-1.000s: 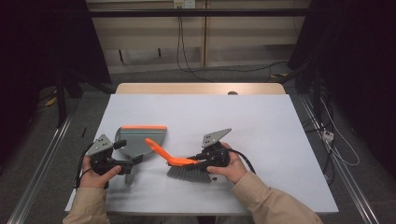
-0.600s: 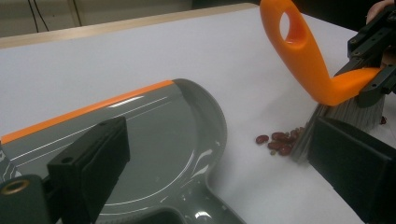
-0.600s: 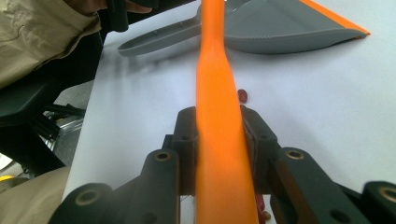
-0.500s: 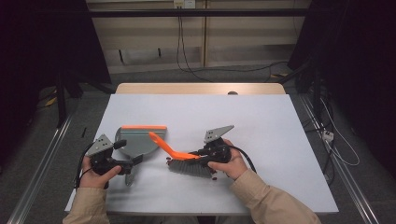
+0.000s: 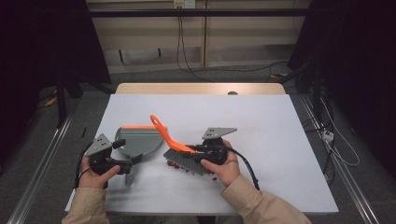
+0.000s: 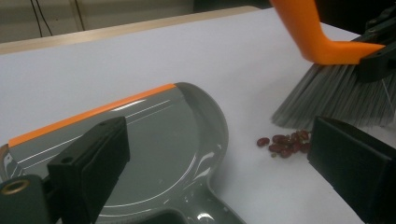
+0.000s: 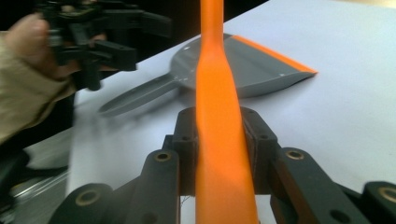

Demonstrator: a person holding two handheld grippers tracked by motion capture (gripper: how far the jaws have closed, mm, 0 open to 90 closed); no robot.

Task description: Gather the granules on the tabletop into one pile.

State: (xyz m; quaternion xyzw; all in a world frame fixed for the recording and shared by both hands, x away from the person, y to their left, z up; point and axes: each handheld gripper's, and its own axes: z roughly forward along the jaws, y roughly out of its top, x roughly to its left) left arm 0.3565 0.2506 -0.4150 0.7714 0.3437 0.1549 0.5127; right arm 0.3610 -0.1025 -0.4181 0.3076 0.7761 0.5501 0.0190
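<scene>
The right gripper (image 5: 198,150) is clamped on the orange handle of a hand brush (image 5: 180,150); in the right gripper view the handle (image 7: 219,116) is seen pinched between the two black jaws and rising straight ahead of them. The grey bristles are pressed on the white table (image 5: 280,140) just in front of and below this gripper; a small heap of dark red beans (image 6: 285,142) is gathered against the bristle tips, on the side toward the other gripper.

The left gripper (image 5: 133,163) is held with its jaws apart and nothing between them; the grey dustpan (image 5: 135,142), edged with an orange lip, is lying flat on the table directly ahead of and beneath these jaws, its stub handle pointing back toward them. In the left gripper view the beans are seen just inside the right-hand jaw, beside the pan's rounded side and not touching it; the brush is seen beyond them.
</scene>
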